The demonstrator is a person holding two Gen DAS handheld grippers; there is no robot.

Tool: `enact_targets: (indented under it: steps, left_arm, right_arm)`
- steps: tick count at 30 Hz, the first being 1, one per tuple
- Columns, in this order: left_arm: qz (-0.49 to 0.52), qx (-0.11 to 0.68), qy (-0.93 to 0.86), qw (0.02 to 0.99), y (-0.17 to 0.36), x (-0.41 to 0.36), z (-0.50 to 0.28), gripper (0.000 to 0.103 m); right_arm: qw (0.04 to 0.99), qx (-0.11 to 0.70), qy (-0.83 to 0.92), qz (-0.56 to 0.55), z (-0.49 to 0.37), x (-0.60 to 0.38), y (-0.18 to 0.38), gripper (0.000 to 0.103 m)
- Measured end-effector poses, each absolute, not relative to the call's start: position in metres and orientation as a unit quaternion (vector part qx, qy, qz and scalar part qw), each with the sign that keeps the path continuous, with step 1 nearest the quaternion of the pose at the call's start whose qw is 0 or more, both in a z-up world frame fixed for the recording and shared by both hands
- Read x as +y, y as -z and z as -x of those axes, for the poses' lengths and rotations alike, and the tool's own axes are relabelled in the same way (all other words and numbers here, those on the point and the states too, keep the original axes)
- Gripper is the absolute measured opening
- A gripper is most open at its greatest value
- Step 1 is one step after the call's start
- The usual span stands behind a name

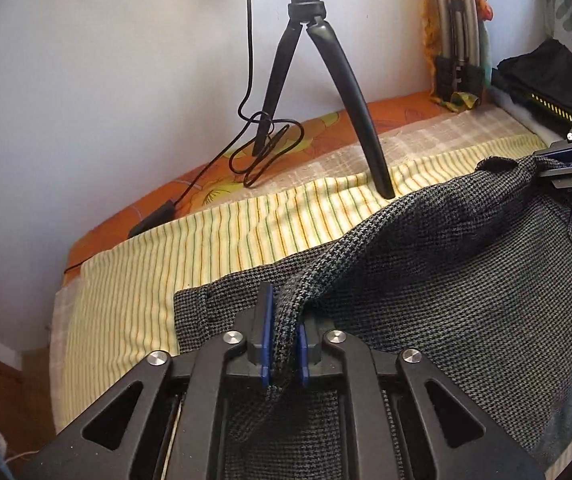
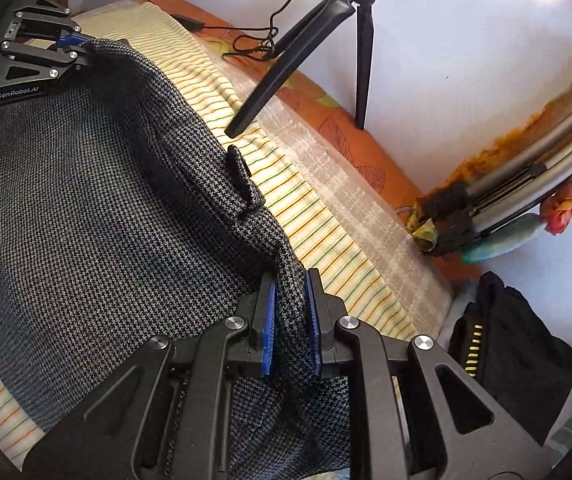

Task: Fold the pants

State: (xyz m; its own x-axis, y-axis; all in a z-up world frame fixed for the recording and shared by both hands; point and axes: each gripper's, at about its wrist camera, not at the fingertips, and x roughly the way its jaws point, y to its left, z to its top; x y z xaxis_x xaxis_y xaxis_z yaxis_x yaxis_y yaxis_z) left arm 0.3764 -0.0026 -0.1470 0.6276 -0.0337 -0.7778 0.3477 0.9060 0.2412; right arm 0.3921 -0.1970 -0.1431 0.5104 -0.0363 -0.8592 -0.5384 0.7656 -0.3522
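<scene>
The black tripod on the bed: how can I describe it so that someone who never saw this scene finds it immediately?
Look at the bed with the yellow striped sheet, against the pale wall. The black tripod stands at its far side, one foot on the sheet just beyond the checked pants. Unlike the folded silver tripod lying in the corner, it stands upright with legs spread, and a black cable coils at its base.

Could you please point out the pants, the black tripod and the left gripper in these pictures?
pants [image 2: 85,232]: right wrist view, flat checked cloth.
black tripod [image 1: 350,96]: left wrist view, front leg.
left gripper [image 1: 283,340]: left wrist view, between fingertips clamping the pants.
</scene>
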Motion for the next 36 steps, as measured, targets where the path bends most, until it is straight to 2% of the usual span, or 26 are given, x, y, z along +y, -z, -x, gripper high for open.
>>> enact_targets:
  steps: [4,6,8,15,16,17,19,20,24,26,29,36]
  left_arm:
    - [-0.176,0.418,0.1,0.886,0.142,0.009,-0.381,0.039]
    - [-0.168,0.413,0.088,0.891,0.134,0.019,-0.383,0.044]
    - [-0.149,0.409,0.085,0.896,0.127,0.034,-0.383,0.059]
    - [-0.143,0.385,0.023,0.912,0.101,0.076,-0.372,0.06]
    - [-0.139,0.381,0.017,0.914,0.096,0.084,-0.369,0.06]
    - [-0.133,0.379,0.014,0.916,0.093,0.089,-0.365,0.06]
    - [-0.128,0.377,0.011,0.917,0.087,0.099,-0.357,0.06]
    - [-0.125,0.377,0.01,0.918,0.085,0.103,-0.351,0.06]
    - [-0.125,0.38,0.016,0.916,0.087,0.1,-0.332,0.06]
    - [-0.126,0.38,0.024,0.916,0.088,0.095,-0.323,0.06]
    - [-0.12,0.375,0.047,0.918,0.089,0.08,-0.304,0.06]
    - [-0.129,0.38,0.119,0.908,0.112,0.02,-0.273,0.06]
  right_arm:
    - [0.81,0.479,-0.151,0.303,-0.399,-0.197,0.15,0.015]
    - [0.808,0.483,-0.149,0.302,-0.4,-0.196,0.153,0.015]
    - [0.808,0.485,-0.15,0.299,-0.402,-0.196,0.155,0.015]
    - [0.816,0.492,-0.141,0.27,-0.408,-0.202,0.155,0.017]
    - [0.819,0.489,-0.134,0.268,-0.408,-0.203,0.153,0.024]
    - [0.823,0.483,-0.128,0.269,-0.407,-0.204,0.151,0.039]
    - [0.837,0.468,-0.114,0.261,-0.404,-0.208,0.143,0.056]
    - [0.841,0.466,-0.112,0.25,-0.403,-0.212,0.139,0.062]
    - [0.862,0.459,-0.101,0.19,-0.393,-0.229,0.119,0.065]
    - [0.872,0.457,-0.092,0.147,-0.381,-0.242,0.111,0.074]
    - [0.88,0.46,-0.085,0.079,-0.351,-0.263,0.107,0.074]
    - [0.878,0.477,-0.033,0.012,-0.287,-0.292,0.117,0.078]
